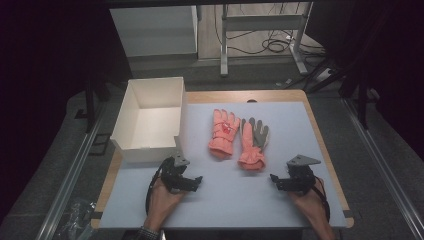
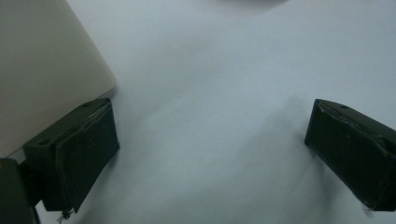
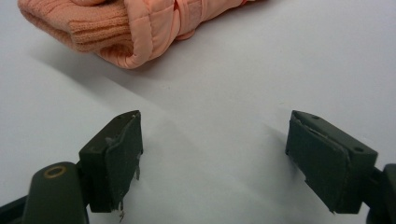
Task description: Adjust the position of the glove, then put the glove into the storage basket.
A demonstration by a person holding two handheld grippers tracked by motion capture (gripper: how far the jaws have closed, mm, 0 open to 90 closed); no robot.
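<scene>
So both grippers are just sitting low over the near part of the tabletop [image 1: 220, 200] right now, and nothing's been picked up yet as far as I can see. The left gripper [image 1: 196, 181] is hanging with its jaws spread wide and nothing between them, parked right by the near corner of the white box [image 1: 150, 120], which is looking empty inside. The right gripper [image 1: 276, 180] is doing the same thing on the right side, jaws released and gaping over bare tabletop. Going outward from there, the two orange gloves [image 1: 237, 140] are lying side by side in the middle, cuffs pointing toward the near edge; one is showing its orange back, the other its grey palm. The right-hand glove's cuff [image 3: 100, 30] is lying just ahead and a bit to the left of the right gripper, near but not touching. My guess is the gloves are going into the box, so basically everything's left to do.
</scene>
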